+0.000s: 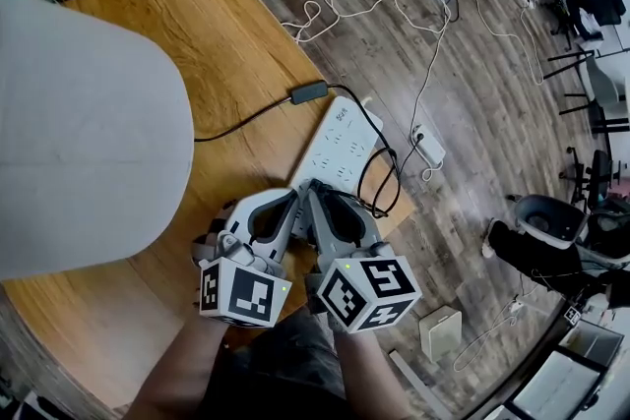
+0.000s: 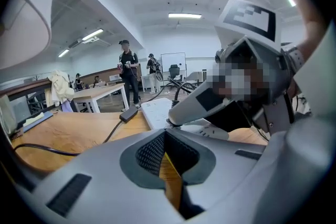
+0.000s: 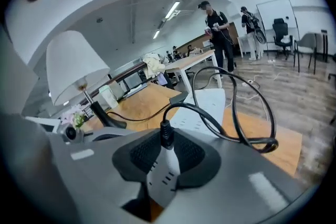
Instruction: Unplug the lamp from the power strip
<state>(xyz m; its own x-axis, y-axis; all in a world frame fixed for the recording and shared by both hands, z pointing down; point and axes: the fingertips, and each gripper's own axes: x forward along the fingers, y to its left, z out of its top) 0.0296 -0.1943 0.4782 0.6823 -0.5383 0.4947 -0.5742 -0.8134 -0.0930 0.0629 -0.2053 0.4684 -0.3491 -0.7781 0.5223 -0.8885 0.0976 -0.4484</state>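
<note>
The lamp's big white shade [image 1: 79, 133] fills the left of the head view; it also shows in the right gripper view as the shade [image 3: 71, 63] on a black stand. A white power strip [image 1: 340, 143] lies near the wooden table's right edge. My right gripper [image 1: 320, 192] sits at the strip's near end, shut on a white plug [image 3: 164, 170] whose black cable [image 3: 236, 123] loops over the strip [image 3: 202, 105]. The plug's prongs are hidden. My left gripper [image 1: 285, 202] is beside it on the left, its pads [image 2: 149, 152] meeting with nothing between them.
A black inline block [image 1: 308, 93] on the lamp cord lies past the strip. The table edge [image 1: 404, 202] runs just right of the strip. Cables and another power strip [image 1: 428, 145] lie on the floor. People [image 2: 127, 73] stand far off.
</note>
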